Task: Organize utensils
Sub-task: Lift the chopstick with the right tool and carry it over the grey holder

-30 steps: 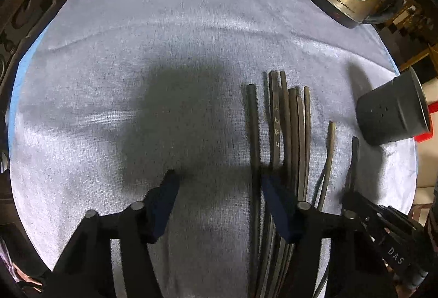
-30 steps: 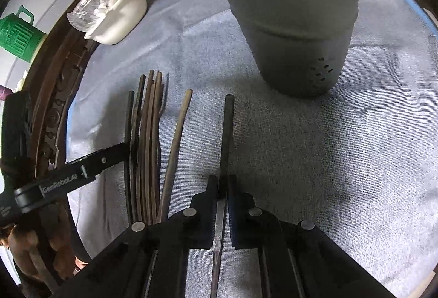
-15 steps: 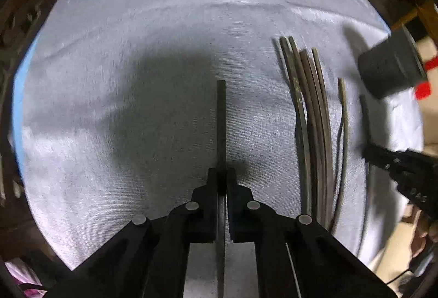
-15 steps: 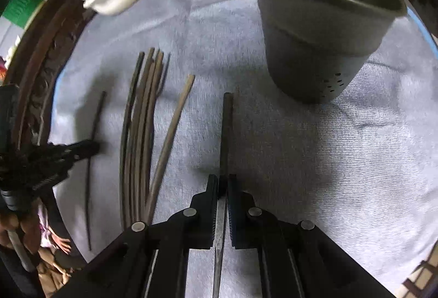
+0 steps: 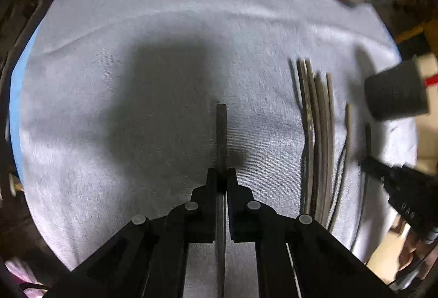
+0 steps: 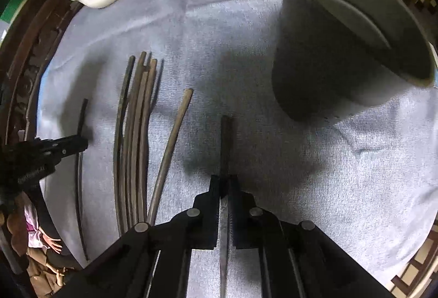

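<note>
The fingers of the left gripper (image 5: pixel 221 174) are clamped on a single dark chopstick (image 5: pixel 220 133), and the right gripper (image 6: pixel 224 183) is pinched tight on another chopstick (image 6: pixel 225 144); the grey holder (image 6: pixel 342 51) stands at two o'clock of the right stick, and the loose bundle (image 6: pixel 134 139) lies at ten o'clock on the cloth (image 6: pixel 328 174); each stick is held near one end, so it could pivot or slip in the pads, and a long tip might knock the holder's rim and tip it.
</note>
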Available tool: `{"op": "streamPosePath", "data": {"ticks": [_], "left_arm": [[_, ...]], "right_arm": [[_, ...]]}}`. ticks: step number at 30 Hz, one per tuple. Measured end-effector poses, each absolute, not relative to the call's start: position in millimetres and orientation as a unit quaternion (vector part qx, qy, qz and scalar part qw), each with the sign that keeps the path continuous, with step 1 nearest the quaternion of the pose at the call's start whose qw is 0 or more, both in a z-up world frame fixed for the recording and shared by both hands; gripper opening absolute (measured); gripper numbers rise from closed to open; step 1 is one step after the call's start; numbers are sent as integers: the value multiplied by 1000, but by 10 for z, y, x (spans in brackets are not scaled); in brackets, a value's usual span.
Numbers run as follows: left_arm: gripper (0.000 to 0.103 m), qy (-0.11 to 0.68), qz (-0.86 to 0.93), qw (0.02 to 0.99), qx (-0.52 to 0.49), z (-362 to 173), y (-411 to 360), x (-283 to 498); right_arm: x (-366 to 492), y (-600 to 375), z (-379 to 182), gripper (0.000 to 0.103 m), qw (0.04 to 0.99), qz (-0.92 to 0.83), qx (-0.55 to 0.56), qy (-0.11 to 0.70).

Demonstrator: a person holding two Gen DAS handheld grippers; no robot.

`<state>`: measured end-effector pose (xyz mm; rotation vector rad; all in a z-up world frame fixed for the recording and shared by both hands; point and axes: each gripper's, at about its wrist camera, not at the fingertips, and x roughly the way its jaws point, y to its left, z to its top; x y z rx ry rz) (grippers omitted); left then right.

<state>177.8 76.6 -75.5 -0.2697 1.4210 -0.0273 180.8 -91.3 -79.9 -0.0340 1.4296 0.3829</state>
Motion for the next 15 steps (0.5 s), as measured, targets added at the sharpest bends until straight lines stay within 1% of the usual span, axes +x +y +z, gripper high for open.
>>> {"op": "streamPosePath", "data": {"ticks": [3,7,9,12,15], "left_arm": [[7,581,-17,796,-166,-485,956,1495],[7,475,-14,859,-191,-79,1069,1144],[7,426,-5,885,-189,84,997,1071],[7,349,10,922,-169,248,971,1020],[7,275,31,948,-154,379,847,920]], "right_arm": [[1585,-1108,-520,7,778,186,32,599],[1283,-1427,-51,7,844,185,90,496],[1154,-1567,142,7,874,179,117,437],[1030,-1678,349,7,910,161,127,361],[895,-1716,508,7,945,129,106,281]]}}
